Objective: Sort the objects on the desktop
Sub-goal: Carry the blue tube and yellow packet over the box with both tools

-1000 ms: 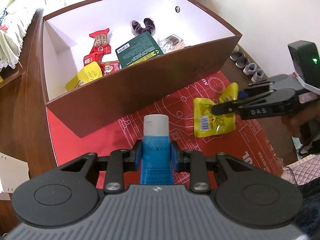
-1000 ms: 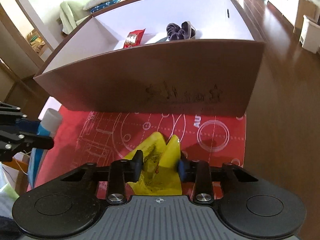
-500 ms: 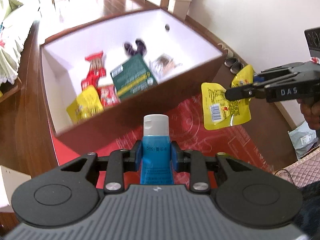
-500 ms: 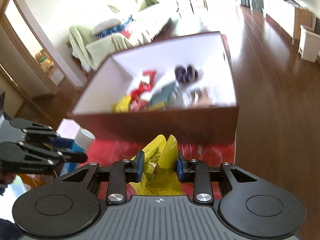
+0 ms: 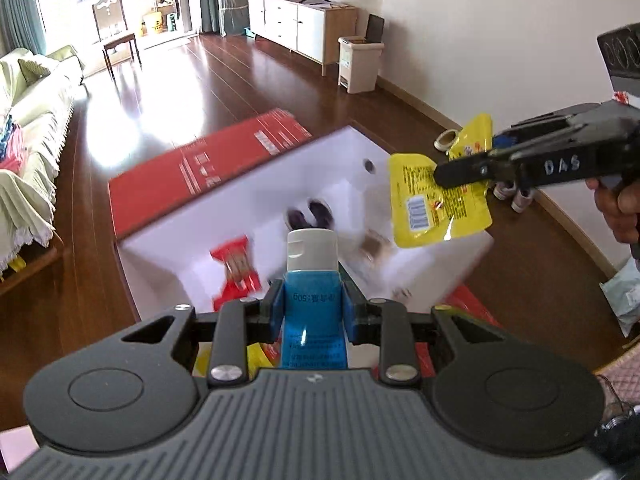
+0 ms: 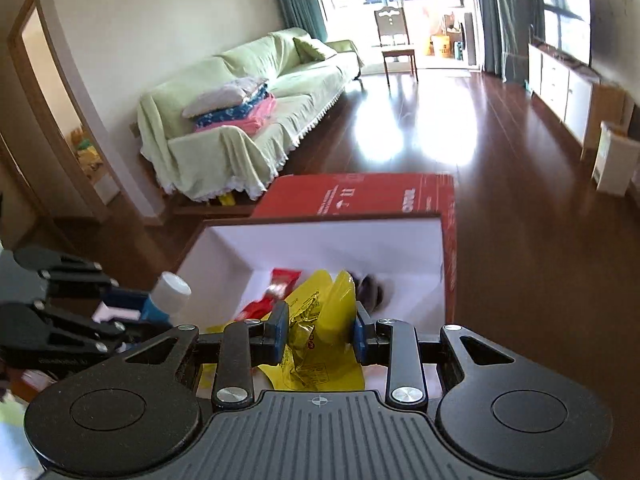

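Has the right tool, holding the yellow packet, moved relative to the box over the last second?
Yes. The right tool with the yellow packet has risen from in front of the box to above its opening.

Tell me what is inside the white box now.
Inside the box I see a red snack packet and a dark scrunchie. The blue tube and yellow pouch cover the rest.

A blue tube (image 5: 311,312) with a white flip cap stands upright, clamped at its shoulders, above the near edge of the white-lined box (image 5: 344,168). A crinkled yellow snack pouch (image 5: 438,200), barcode showing, hangs pinched at its top over the box's right side.
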A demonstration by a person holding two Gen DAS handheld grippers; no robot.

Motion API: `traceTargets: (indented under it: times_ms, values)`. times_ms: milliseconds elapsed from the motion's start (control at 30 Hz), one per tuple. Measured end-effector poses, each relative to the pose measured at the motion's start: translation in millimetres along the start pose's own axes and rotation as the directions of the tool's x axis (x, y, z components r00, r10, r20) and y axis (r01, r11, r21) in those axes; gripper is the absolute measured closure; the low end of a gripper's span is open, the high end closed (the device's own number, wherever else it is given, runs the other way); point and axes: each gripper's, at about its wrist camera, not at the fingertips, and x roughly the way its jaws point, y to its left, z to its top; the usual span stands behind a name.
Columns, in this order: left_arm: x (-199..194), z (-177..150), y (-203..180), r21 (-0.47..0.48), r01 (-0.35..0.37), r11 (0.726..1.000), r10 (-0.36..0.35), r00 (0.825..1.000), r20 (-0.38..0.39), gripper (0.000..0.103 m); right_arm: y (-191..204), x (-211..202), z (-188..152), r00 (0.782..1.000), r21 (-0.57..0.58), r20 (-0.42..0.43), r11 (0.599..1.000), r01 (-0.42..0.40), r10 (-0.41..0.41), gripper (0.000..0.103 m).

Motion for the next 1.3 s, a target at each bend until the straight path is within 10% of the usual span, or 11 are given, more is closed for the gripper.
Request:
traceTargets:
  times_ms: [567,1300]
  values:
    - [111.9,48.3,46.7,-0.016,-0.032,0.999,0.03,0.993,-0.114,0.078,-19.2,130.8,16.1,0.982,-0.086,-0.094,0.984,0.154,-0.162,0.072]
    - [178.7,52.5,48.2,0.032,0.004,0.999,0.001,0.986,-0.169,0.077,-34.9,142.8,13.8,0.974,-0.052,-0.107,0.979,0.196,-0.2,0.073]
